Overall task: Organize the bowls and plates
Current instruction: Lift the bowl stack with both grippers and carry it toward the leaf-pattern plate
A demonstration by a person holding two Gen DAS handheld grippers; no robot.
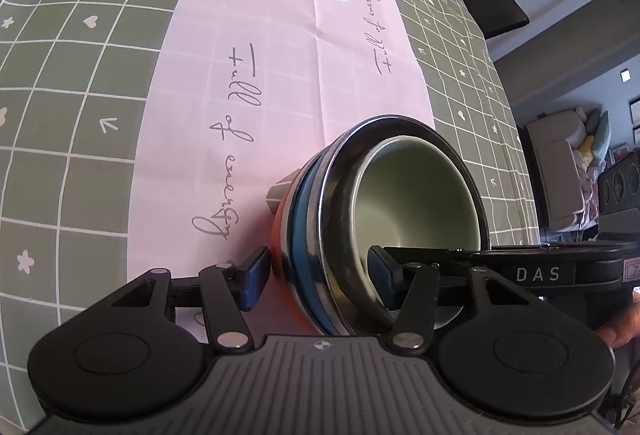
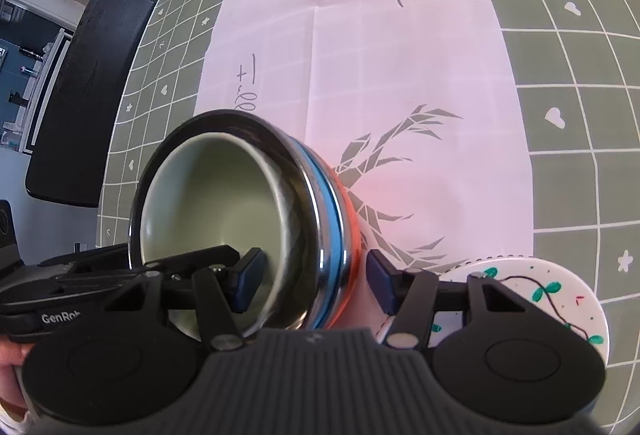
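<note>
A nested stack of bowls [image 1: 384, 219] hangs tilted above the pink runner [image 1: 280, 75]. The left gripper [image 1: 318, 281] straddles its rim, as does the right gripper [image 2: 308, 283] opposite; whether either set of pads presses I cannot tell. Only the right view shows a painted white plate [image 2: 560, 299] beside the stack; only the left view shows a sofa [image 1: 560, 163].
</note>
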